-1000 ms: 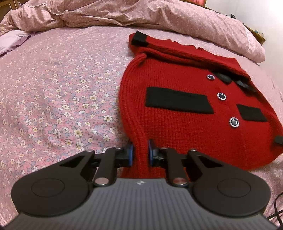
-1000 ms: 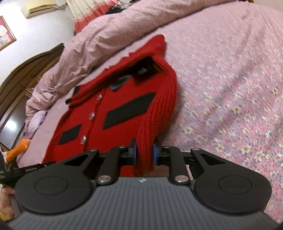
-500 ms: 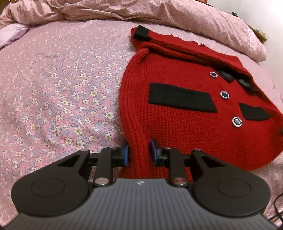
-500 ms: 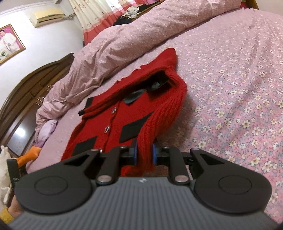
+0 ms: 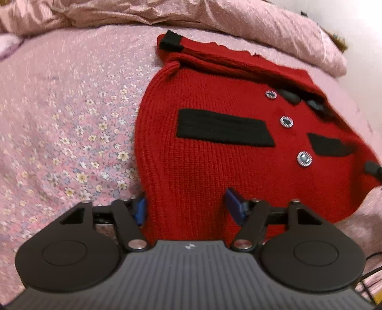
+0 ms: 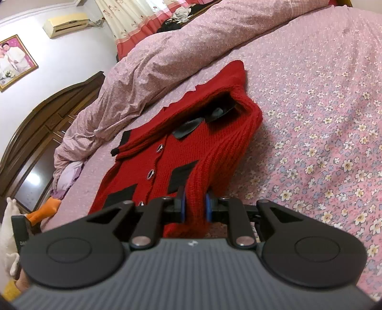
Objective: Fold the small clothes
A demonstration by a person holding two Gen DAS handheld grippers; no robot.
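A small red knitted cardigan with black pocket strips and silver buttons lies on the floral pink bedsheet. My left gripper hovers at its near hem. Its jaws are opening; red knit lies between them, and the blue pads stand clear of it. In the right wrist view the same cardigan stretches away to the left. My right gripper is shut on a raised fold of its red edge, which rises from the bed to the pads.
A bunched pink duvet lies along the far side of the bed, just behind the cardigan. In the right wrist view a dark wooden headboard and an orange toy sit at the left. Bare sheet spreads to the right.
The left gripper's jaws have spread from a pinch on the hem to a wide gap, and the hem has settled flat. The right gripper has kept its pinch while its view tilted upward.
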